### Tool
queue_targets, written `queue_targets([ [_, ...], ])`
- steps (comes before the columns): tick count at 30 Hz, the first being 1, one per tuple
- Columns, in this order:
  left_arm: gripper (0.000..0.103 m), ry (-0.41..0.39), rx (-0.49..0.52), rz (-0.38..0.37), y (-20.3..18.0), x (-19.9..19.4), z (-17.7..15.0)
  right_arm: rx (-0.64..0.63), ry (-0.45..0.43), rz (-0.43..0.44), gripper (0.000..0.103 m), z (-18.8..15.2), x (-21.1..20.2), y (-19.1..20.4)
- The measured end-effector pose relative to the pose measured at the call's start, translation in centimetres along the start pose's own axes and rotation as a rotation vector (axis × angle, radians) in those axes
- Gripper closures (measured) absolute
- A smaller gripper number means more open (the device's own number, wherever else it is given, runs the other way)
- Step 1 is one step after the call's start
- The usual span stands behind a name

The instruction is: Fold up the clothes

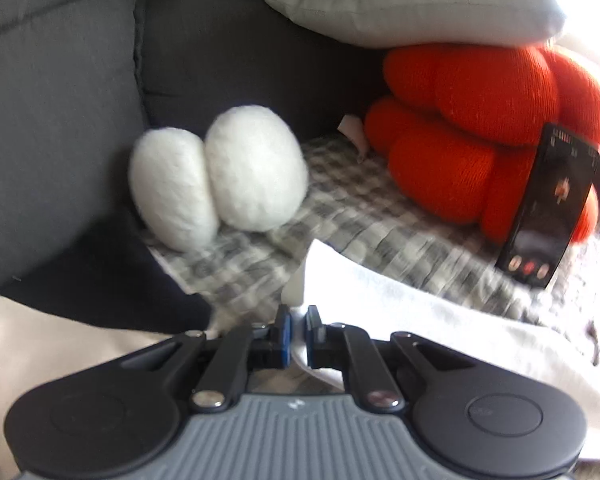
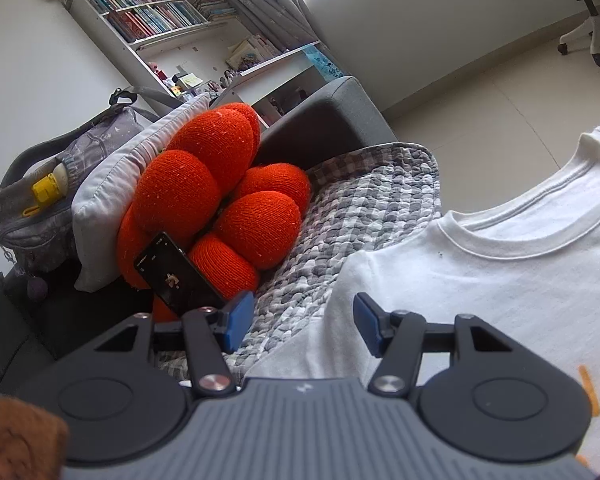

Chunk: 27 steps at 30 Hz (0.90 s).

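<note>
A white T-shirt with orange print lies on a grey checked quilt on the sofa, collar toward the far right. My right gripper is open and empty, hovering over the shirt's left shoulder edge. In the left wrist view, my left gripper is shut on a pinched fold of the white shirt, which trails off to the right over the quilt.
An orange knot cushion with a black phone leaning on it, a grey pillow and a bag sit at the sofa's end. A white fluffy cushion rests against the dark sofa back.
</note>
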<state>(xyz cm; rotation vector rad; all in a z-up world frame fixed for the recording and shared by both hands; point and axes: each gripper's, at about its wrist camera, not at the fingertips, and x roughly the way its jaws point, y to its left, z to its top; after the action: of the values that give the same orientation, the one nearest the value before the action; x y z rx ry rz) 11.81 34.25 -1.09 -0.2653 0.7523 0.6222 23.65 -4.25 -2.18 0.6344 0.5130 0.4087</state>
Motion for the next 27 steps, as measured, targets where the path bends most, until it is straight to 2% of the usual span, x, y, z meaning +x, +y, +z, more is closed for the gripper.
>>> queue_targets([
  [5, 0.095, 0.132, 0.076, 0.072, 0.0, 1.5, -1.7, 0.003, 0.011, -0.004, 0.044, -0.1, 0.1, -0.2],
  [10, 0.089, 0.118, 0.139, 0.129, -0.8, 1.3, -2.5, -0.003, 0.003, -0.021, 0.044, 0.1, 0.0, -0.5],
  [13, 0.068, 0.04, 0.156, 0.161, -1.2, 0.4, -2.4, 0.025, 0.0, -0.025, 0.044, 0.5, -0.1, -1.1],
  [14, 0.055, -0.004, 0.164, 0.17, -1.3, -0.3, -2.6, 0.04, 0.0, -0.022, 0.044, 0.6, -0.2, -1.3],
  [15, 0.048, -0.043, 0.169, 0.172, -1.5, -0.9, -2.7, 0.053, 0.002, -0.018, 0.044, 0.7, -0.2, -1.4],
  [19, 0.043, -0.128, 0.168, 0.124, -2.7, -2.4, -2.8, 0.075, -0.004, -0.021, 0.044, 1.0, -0.5, -1.7],
  [23, 0.037, -0.117, 0.192, 0.02, -5.4, -3.6, -3.3, 0.085, -0.006, -0.034, 0.044, 1.8, -1.3, -1.5],
  [27, 0.023, -0.119, 0.229, -0.128, -9.5, -5.2, -3.8, 0.046, 0.0, -0.058, 0.044, 2.9, -2.5, -1.4],
])
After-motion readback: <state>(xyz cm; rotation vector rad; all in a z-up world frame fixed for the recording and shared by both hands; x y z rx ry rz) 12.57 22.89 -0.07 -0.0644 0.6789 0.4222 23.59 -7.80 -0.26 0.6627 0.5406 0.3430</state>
